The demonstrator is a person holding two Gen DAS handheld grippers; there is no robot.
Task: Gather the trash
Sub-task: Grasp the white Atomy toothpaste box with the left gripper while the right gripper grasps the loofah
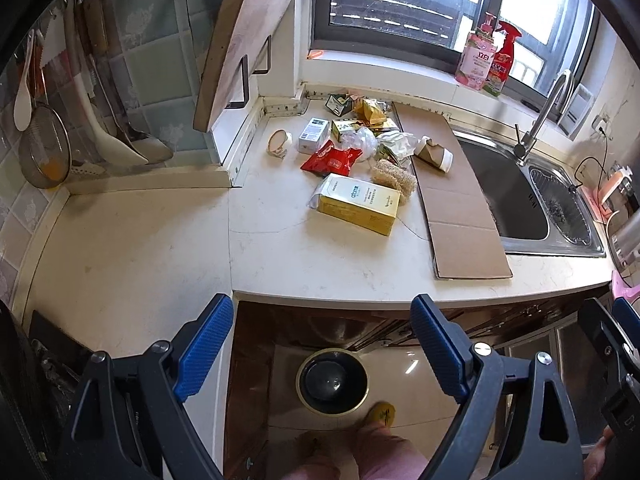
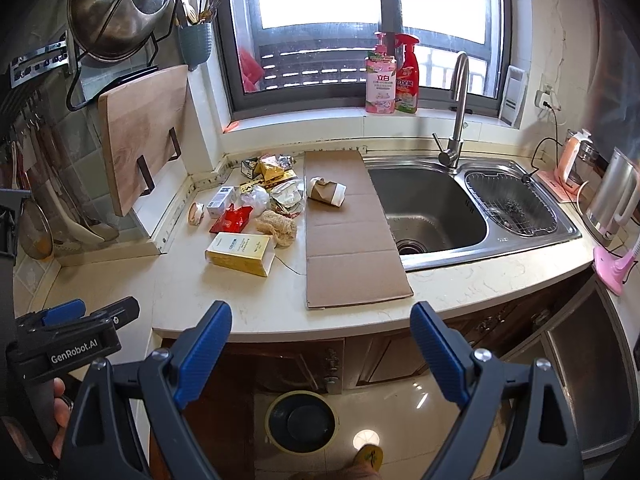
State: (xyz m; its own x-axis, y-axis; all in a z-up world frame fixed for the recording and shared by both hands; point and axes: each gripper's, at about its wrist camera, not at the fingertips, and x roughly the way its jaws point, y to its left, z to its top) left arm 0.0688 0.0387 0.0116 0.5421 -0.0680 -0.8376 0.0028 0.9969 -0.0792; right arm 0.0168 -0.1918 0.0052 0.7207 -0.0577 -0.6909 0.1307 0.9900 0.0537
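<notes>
Trash lies in a heap on the counter: a yellow box (image 1: 360, 205) (image 2: 239, 254), a red wrapper (image 1: 330, 159) (image 2: 231, 218), dried noodle blocks (image 1: 394, 176) (image 2: 278, 226), a small white box (image 1: 312, 133) (image 2: 220, 199), a tape roll (image 1: 279, 142) (image 2: 196, 213) and a crushed paper cup (image 1: 434, 153) (image 2: 326, 192) on a flat cardboard sheet (image 1: 456, 216) (image 2: 348, 240). A dark bin (image 1: 332, 380) (image 2: 301, 420) stands on the floor below the counter edge. My left gripper (image 1: 322, 348) and right gripper (image 2: 321, 350) both hang open and empty, in front of the counter and above the bin.
A steel sink (image 2: 436, 208) with tap (image 2: 458, 112) is right of the cardboard. A cutting board (image 2: 142, 136) leans on the left wall beside hanging utensils (image 1: 88, 92). Bottles (image 2: 390, 76) stand on the sill. A kettle (image 2: 610, 196) stands far right. A foot in a yellow slipper (image 1: 382, 414) is by the bin.
</notes>
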